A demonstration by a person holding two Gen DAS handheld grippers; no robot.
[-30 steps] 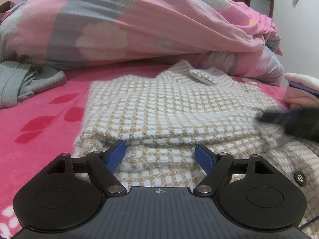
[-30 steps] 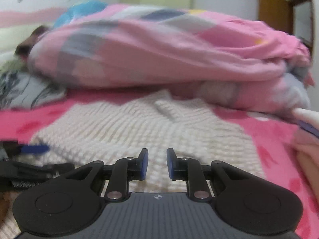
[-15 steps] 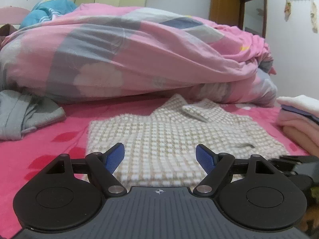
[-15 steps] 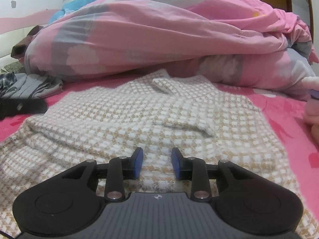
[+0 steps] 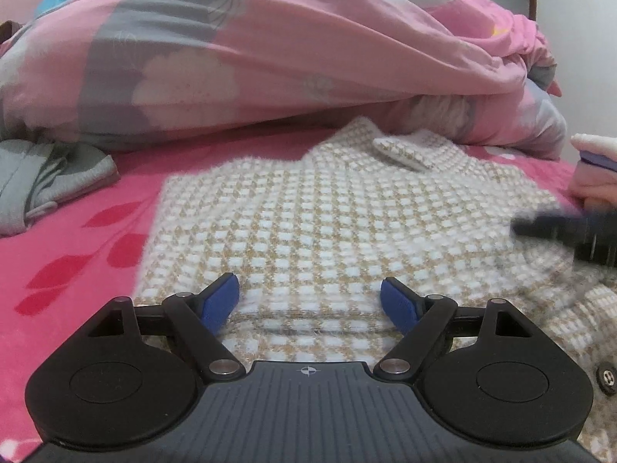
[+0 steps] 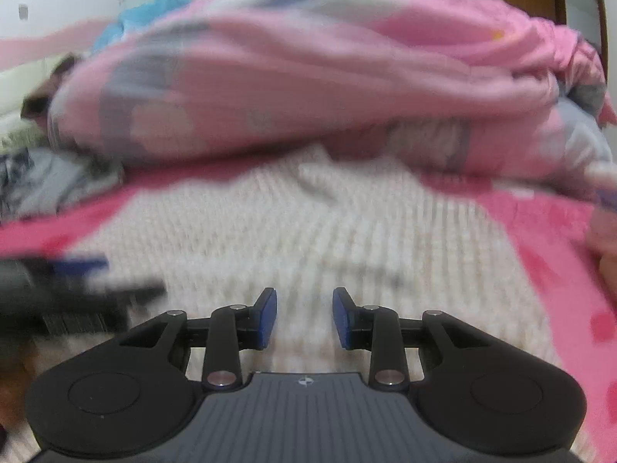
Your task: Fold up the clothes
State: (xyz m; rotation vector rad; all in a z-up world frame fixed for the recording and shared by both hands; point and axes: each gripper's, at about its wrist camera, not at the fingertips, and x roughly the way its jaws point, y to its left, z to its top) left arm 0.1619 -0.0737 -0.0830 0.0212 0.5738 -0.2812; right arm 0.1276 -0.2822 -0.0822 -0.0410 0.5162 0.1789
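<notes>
The checked sweater [image 5: 331, 208] lay flat just beyond both tongs. The left gripper [image 5: 310, 303], its jaws opening and empty, hovered at the near folded edge. The right gripper [image 6: 304, 318] stood partly apart, gripping nothing.

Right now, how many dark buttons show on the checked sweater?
1: a dark round button at the left wrist view's lower right edge, on the beige-and-white checked knit sweater. More may be hidden under folds.

My right hand-held gripper [image 6: 304, 314] hovers with jaws parted and nothing between them above a blurred cream knit garment [image 6: 308, 231]. Beyond it lies a pink quilt [image 6: 308, 77]; my left hand-held gripper [image 6: 77, 281] sits at left.
</notes>
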